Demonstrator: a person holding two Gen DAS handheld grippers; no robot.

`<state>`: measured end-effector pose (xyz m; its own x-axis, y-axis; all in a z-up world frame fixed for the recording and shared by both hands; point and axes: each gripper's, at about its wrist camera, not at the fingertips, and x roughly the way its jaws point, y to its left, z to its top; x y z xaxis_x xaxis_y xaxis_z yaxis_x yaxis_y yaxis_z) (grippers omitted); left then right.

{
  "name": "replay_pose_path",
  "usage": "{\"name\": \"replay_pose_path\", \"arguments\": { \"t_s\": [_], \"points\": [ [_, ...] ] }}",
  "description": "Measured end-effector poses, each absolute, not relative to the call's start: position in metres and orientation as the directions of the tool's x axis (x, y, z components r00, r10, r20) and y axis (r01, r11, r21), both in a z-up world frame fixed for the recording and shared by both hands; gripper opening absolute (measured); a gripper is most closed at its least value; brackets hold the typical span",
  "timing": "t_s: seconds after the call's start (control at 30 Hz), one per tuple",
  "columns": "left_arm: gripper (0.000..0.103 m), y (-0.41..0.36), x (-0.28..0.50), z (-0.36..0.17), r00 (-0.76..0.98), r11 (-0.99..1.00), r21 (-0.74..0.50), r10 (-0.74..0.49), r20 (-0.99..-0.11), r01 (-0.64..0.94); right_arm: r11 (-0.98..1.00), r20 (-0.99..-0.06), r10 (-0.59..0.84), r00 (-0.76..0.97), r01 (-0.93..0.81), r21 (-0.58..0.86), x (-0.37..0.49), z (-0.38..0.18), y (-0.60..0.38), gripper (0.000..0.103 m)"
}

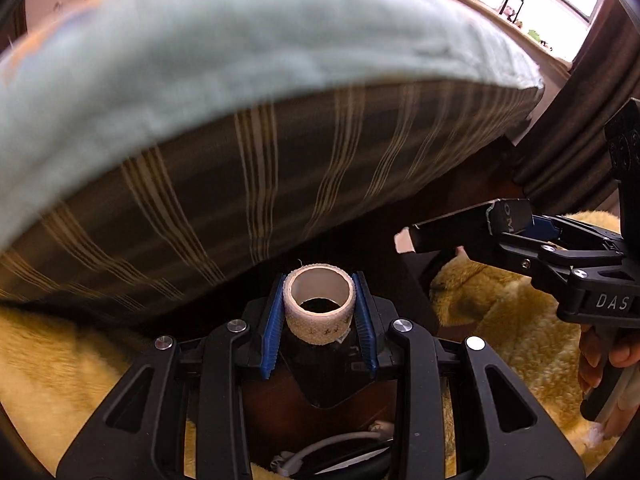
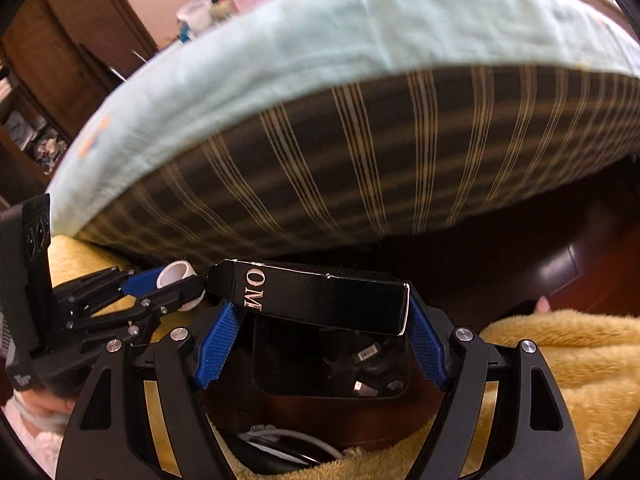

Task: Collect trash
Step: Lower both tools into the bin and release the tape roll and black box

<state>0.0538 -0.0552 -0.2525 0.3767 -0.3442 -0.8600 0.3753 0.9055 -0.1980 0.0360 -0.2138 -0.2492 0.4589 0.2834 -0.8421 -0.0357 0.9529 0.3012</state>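
Observation:
My left gripper (image 1: 319, 312) is shut on a white tape roll (image 1: 319, 305), held upright between its blue pads. My right gripper (image 2: 320, 304) is shut on a long black box (image 2: 316, 300) lettered "OM", held crosswise. Both hang over a dark bin (image 2: 332, 364) that holds some small trash. In the left wrist view the right gripper (image 1: 516, 232) with the black box (image 1: 460, 228) is at the right. In the right wrist view the left gripper (image 2: 168, 284) with the tape roll (image 2: 176, 274) is at the left.
A bed with a striped mattress side (image 1: 280, 184) and light blue sheet (image 1: 200, 48) fills the view ahead. A yellow fluffy rug (image 2: 560, 356) covers the floor. White cables (image 1: 320, 448) lie below. A dark curtain (image 1: 592, 112) hangs at the right.

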Motion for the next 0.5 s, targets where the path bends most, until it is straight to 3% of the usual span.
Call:
{"name": "replay_pose_path", "arguments": {
  "t_s": [0.5],
  "points": [
    [0.032,-0.069,0.063,-0.301,0.271,0.913,-0.211,-0.314,-0.910,0.350,0.937,-0.875,0.317,0.366,0.023,0.349,0.057,-0.301,-0.211,0.077]
  ]
}}
